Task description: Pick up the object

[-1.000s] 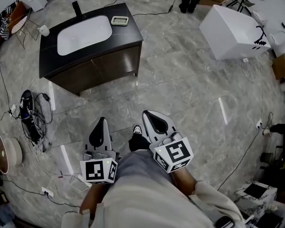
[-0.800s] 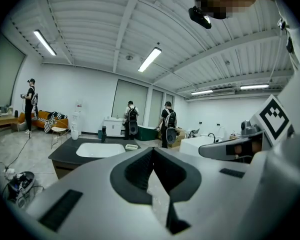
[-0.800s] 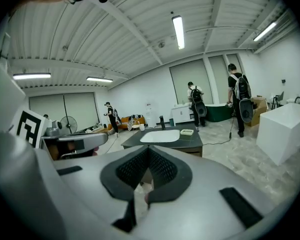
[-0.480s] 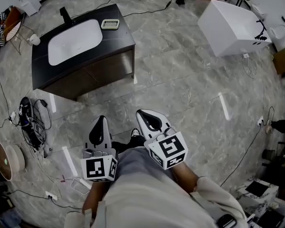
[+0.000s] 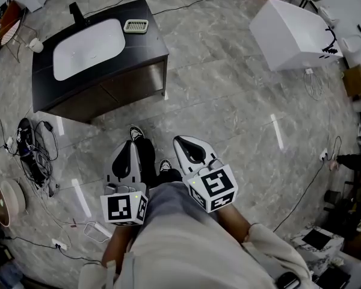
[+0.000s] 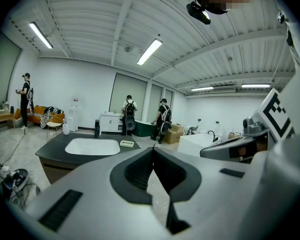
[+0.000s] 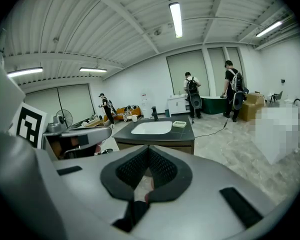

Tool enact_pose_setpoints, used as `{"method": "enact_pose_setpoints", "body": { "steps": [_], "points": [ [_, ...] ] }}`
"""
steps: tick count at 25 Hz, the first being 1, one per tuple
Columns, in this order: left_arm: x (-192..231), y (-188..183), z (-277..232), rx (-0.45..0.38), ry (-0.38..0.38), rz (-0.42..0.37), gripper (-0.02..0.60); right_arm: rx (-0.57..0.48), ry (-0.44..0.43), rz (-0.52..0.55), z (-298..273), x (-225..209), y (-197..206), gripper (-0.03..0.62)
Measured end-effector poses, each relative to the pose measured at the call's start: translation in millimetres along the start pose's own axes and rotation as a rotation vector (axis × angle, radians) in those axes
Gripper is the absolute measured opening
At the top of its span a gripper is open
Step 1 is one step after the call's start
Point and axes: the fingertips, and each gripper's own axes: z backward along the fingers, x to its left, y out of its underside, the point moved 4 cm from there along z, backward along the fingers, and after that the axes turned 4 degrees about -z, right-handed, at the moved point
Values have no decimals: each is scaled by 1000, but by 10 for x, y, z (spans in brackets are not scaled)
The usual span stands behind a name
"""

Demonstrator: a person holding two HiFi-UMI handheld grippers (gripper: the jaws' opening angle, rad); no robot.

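Note:
A small pale grid-topped dish [image 5: 136,25] lies on the dark counter [image 5: 141,47] beside the white basin [image 5: 87,41], at the far left of the head view. It also shows as the dish [image 6: 126,143] in the left gripper view and the dish [image 7: 179,124] in the right gripper view. My left gripper [image 5: 127,145] and right gripper [image 5: 184,141] hang side by side over the floor, well short of the counter. The left gripper [image 6: 152,149] and right gripper [image 7: 148,148] are both shut with nothing between their jaws.
A black faucet [image 5: 77,11] stands behind the basin. A white tub [image 5: 292,35] sits at the far right. Cables and gear [image 5: 30,149] lie on the floor left of the counter, with a fan [image 5: 0,197]. People [image 6: 129,115] stand at the room's far end.
The counter has drifted left in the head view as the person walks. A shoe has stepped forward between the grippers. Both grippers stay shut and level.

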Motion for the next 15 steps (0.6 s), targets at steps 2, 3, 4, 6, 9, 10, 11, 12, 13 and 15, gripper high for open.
{"method": "enact_pose_setpoints", "body": {
  "steps": [2,3,4,6,9,10,11,12,13,15],
  "points": [
    [24,-23,-108,-4,3,2,2,2,2,7,-74,-55,-47,9],
    [45,-41,-167,-6,4,2,2,1,3,11,-119,-85,-80,9],
    [79,-58,-229,-9,4,2,2,-2,5,15,-176,-114,-117,9],
    [176,-77,-360,-19,4,8,2,-9,10,22,-310,-165,-199,9],
    [323,-125,-556,-18,5,16,2,-17,17,25,-491,-221,-336,9],
    [368,-156,-628,-17,6,15,2,-19,18,26,-549,-239,-388,9],
    [410,-188,-702,-19,8,14,2,-19,19,27,-607,-260,-440,9],
    [447,-220,-778,-23,12,13,2,-18,20,28,-667,-287,-489,9],
    [479,-254,-852,-27,15,13,2,-17,21,29,-726,-319,-536,9],
    [538,-319,-983,-28,20,9,2,-18,20,26,-837,-381,-620,9]
  ]
}}
